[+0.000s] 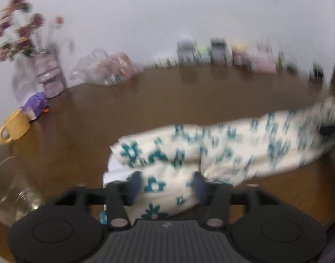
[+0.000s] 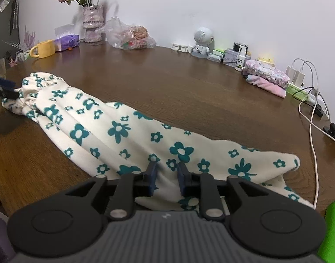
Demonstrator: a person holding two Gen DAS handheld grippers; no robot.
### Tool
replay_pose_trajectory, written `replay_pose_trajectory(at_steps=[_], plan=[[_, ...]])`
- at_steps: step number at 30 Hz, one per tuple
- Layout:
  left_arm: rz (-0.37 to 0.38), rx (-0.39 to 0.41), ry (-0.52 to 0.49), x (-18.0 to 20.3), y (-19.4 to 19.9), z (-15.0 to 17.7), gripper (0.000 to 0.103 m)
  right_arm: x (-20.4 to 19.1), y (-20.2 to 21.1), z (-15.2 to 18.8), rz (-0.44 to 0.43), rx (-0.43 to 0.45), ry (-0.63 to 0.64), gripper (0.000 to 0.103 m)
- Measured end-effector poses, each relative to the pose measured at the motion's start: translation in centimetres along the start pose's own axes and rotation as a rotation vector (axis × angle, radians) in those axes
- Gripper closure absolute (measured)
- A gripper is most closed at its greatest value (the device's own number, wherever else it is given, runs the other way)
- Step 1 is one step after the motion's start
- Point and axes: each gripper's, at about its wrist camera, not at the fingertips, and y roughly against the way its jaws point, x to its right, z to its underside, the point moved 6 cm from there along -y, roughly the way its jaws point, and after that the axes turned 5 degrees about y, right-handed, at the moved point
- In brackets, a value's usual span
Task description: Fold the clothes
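cloth: cream floral garment (image 2: pixel 128 131) sprawled on the wooden table (image 2: pixel 167 83), well clear of the yellow mug (image 2: pixel 44 48) | left gripper (image 1: pixel 166 186): spread wide over its gathered end, not pinching | right gripper (image 2: pixel 166 176): narrow gap, fabric bunched between, looks pinched
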Motion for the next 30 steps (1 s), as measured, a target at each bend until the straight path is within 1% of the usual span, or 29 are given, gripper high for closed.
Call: replay_pose_trajectory(at_steps=[1, 2, 3, 4, 5, 8, 9, 10, 11, 12, 13, 15, 17, 18, 19, 20, 21, 22, 23, 24, 25, 26, 27, 28, 29, 30], plan=[[0.030, 0.024, 0.041, 0.1, 0.6, -0.6, 0.033, 0.1, 0.7, -0.3, -0.009, 0.022, -0.005, 0.080], [0.057, 0.037, 0.057, 0.5, 0.6, -1.1, 0.032, 0.3, 1.4, -0.5, -0.021, 0.039, -0.013, 0.078], [0.083, 0.049, 0.067, 1.1, 0.5, -1.6, 0.031, 0.7, 2.1, -0.6, -0.036, 0.044, -0.023, 0.076], [0.094, 0.053, 0.062, 1.6, 0.0, -1.9, 0.031, 1.0, 2.7, -0.6, -0.050, 0.040, -0.031, 0.073], [0.088, 0.046, 0.035, 2.3, -1.1, -2.2, 0.031, 1.4, 3.1, -0.5, -0.053, 0.024, -0.041, 0.072], [0.062, 0.023, -0.067, 4.7, -4.8, -2.8, 0.031, 2.5, 3.4, 0.4, -0.027, -0.046, -0.092, 0.072], [0.048, 0.009, -0.108, 5.1, -6.1, -2.8, 0.033, 2.8, 3.6, 0.8, -0.043, -0.064, -0.121, 0.072], [0.044, -0.014, -0.138, 5.3, -7.2, -2.5, 0.035, 3.1, 3.8, 1.3, -0.082, -0.076, -0.167, 0.067], [0.042, -0.039, -0.166, 5.5, -8.2, -2.1, 0.037, 3.3, 4.0, 1.9, -0.124, -0.087, -0.215, 0.059], [0.043, -0.062, -0.183, 5.5, -8.9, -1.7, 0.039, 3.5, 3.9, 2.4, -0.149, -0.102, -0.256, 0.056], [0.044, -0.085, -0.196, 5.5, -9.4, -1.2, 0.039, 3.8, 3.6, 2.8, -0.148, -0.120, -0.298, 0.054], [0.051, -0.101, -0.206, 5.3, -9.6, -0.5, 0.040, 4.7, 2.7, 3.4, -0.107, -0.144, -0.382, 0.053], [0.050, -0.114, -0.192, 5.0, -9.6, -0.1, 0.039, 5.7, 1.2, 2.9, -0.071, -0.116, -0.497, 0.049], [0.044, -0.126, -0.177, 4.9, -9.7, 0.0, 0.040, 6.2, 0.4, 2.5, -0.054, -0.097, -0.562, 0.049], [0.040, -0.142, -0.161, 4.8, -9.6, 0.0, 0.040, 6.7, -0.7, 1.8, -0.029, -0.088, -0.597, 0.061], [0.036, -0.159, -0.146, 4.8, -9.5, 0.1, 0.040, 7.2, -2.2, 0.8, 0.006, -0.089, -0.600, 0.086], [0.042, -0.184, -0.142, 4.9, -9.4, 0.1, 0.040, 7.7, -3.6, -0.3, 0.041, -0.091, -0.602, 0.087], [0.071, -0.212, -0.136, 5.0, -8.9, -0.1, 0.040, 8.2, -5.0, -1.3, 0.076, -0.092, -0.604, 0.087], [0.106, -0.241, -0.129, 5.0, -8.3, -0.3, 0.041, 8.8, -6.6, -2.5, 0.112, -0.098, -0.599, 0.087], [0.166, -0.269, -0.106, 4.9, -7.5, -0.7, 0.041, 9.5, -8.2, -3.7, 0.148, -0.107, -0.578, 0.086], [0.219, -0.275, -0.075, 4.6, -6.5, -1.3, 0.041, 10.3, -9.9, -5.0, 0.186, -0.115, -0.539, 0.083], [0.249, -0.252, -0.047, 3.9, -5.4, -2.2, 0.040, 10.9, -11.1, -6.1, 0.220, -0.127, -0.509, 0.075], [0.243, -0.206, -0.032, 3.1, -4.4, -3.3, 0.036, 11.3, -11.8, -6.9, 0.244, -0.143, -0.502, 0.073], [0.210, -0.163, -0.031, 2.3, -3.9, -3.9, 0.031, 11.4, -11.8, -7.7, 0.244, -0.141, -0.492, 0.073], [0.172, -0.123, -0.032, 1.6, -3.5, -4.4, 0.023, 10.9, -11.1, -8.3, 0.215, -0.115, -0.473, 0.060], [0.135, -0.109, -0.027, 0.8, -3.9, -4.5, 0.021, 10.0, -10.5, -8.2, 0.181, -0.104, -0.453, 0.050]])
